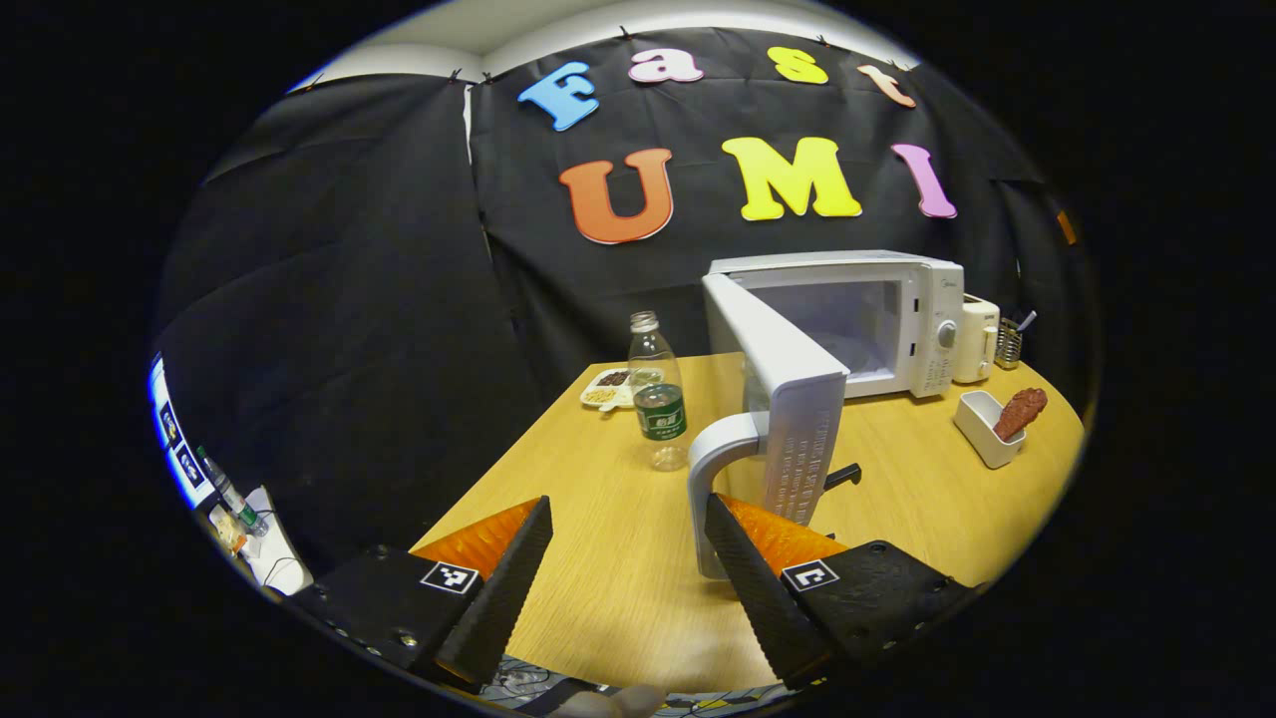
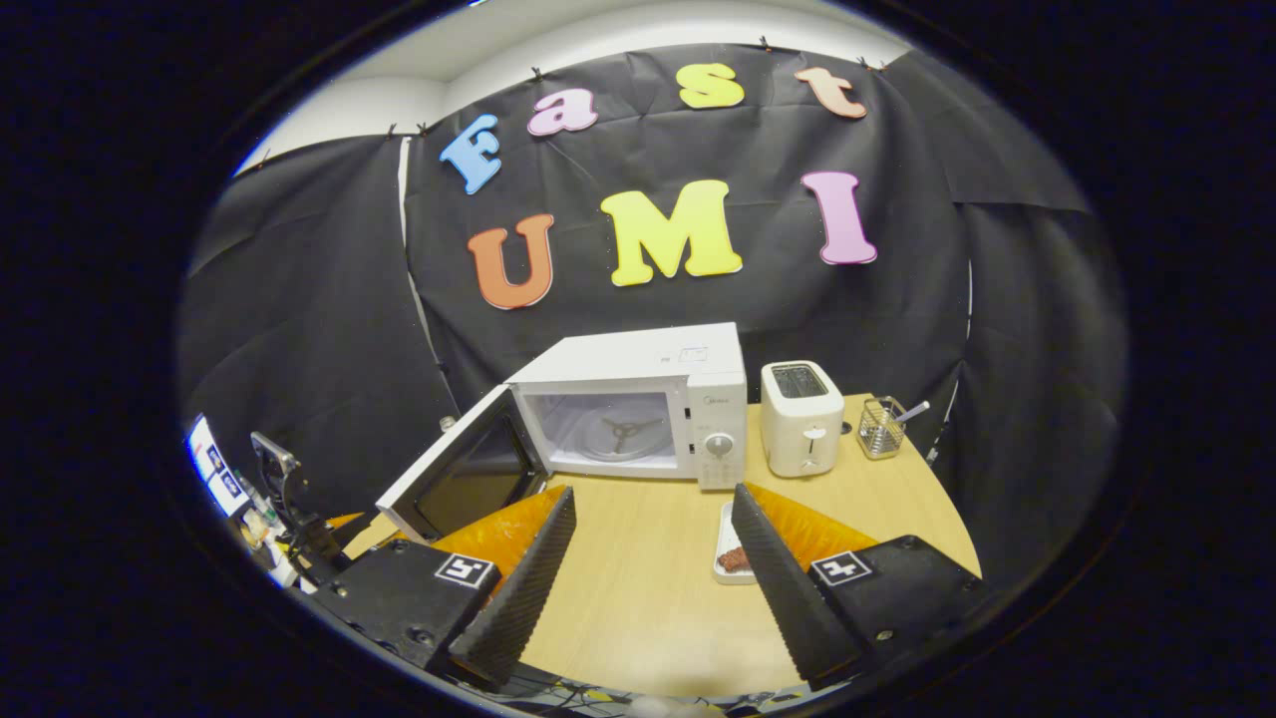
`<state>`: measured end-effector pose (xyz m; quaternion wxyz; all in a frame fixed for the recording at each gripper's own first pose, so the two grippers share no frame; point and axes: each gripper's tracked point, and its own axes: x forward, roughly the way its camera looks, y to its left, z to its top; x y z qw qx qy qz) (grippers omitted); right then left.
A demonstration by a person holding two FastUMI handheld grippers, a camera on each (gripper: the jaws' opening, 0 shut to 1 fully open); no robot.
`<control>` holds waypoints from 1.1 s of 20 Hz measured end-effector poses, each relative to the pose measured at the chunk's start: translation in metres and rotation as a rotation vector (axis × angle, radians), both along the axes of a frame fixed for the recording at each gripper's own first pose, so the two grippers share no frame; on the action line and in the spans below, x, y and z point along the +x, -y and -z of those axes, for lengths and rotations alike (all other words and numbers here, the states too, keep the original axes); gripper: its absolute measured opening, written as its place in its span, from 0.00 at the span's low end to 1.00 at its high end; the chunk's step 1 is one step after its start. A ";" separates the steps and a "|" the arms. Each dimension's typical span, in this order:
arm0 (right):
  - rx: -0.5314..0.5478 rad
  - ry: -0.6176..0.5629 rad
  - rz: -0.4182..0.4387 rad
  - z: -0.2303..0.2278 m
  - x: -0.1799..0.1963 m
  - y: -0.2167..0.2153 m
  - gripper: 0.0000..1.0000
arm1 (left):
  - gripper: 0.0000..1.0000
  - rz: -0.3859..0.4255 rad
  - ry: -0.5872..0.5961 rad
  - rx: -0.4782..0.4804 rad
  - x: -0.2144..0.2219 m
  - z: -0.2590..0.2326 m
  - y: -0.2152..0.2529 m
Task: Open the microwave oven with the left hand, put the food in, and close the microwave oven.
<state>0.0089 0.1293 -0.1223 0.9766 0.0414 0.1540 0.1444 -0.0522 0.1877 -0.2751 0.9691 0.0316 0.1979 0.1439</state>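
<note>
A white microwave oven (image 2: 638, 409) stands at the back of a wooden table (image 2: 648, 588), its door (image 1: 783, 399) swung wide open, cavity empty with the turntable hub showing. The food (image 1: 1019, 412), a brownish piece, possibly meat, rests in a white rectangular dish (image 1: 982, 431) near the oven's front.
</note>
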 end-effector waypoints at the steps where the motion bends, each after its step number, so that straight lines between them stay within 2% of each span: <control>1: -0.002 -0.002 -0.003 0.001 0.003 0.000 1.00 | 0.95 -0.014 -0.005 0.000 -0.003 0.001 -0.005; 2: -0.008 -0.001 -0.003 0.001 0.007 0.002 0.91 | 0.95 -0.029 -0.001 0.013 -0.005 -0.001 -0.009; 3: -0.011 0.001 -0.003 0.002 0.011 0.005 1.00 | 0.95 -0.037 -0.004 0.013 -0.010 -0.002 -0.013; 8: -0.017 -0.030 0.038 0.028 0.035 0.045 1.00 | 0.95 -0.060 -0.006 0.025 -0.031 -0.009 -0.010; 9: -0.015 -0.043 0.050 0.036 0.041 0.056 0.91 | 0.95 -0.056 -0.007 0.016 -0.033 -0.013 -0.004; 10: -0.015 -0.062 0.065 0.046 0.047 0.068 1.00 | 0.94 -0.051 -0.003 0.008 -0.033 -0.017 0.006; 13: 0.001 -0.130 0.084 0.078 0.062 0.100 1.00 | 0.95 -0.023 0.015 0.000 -0.029 -0.034 0.038; 17: 0.022 -0.261 0.053 0.134 0.082 0.126 0.99 | 0.94 0.021 0.049 -0.013 -0.007 -0.064 0.088; 19: 0.070 -0.331 0.012 0.154 0.093 0.127 0.97 | 0.95 0.033 0.060 -0.011 0.007 -0.077 0.111; 20: 0.093 -0.361 -0.021 0.163 0.100 0.125 0.95 | 0.95 0.040 0.066 -0.018 0.015 -0.083 0.121; 21: 0.108 -0.391 -0.049 0.173 0.106 0.125 0.82 | 0.94 0.041 0.069 -0.027 0.021 -0.090 0.133; 22: 0.125 -0.434 -0.065 0.184 0.112 0.127 0.80 | 0.94 0.040 0.072 -0.033 0.025 -0.095 0.144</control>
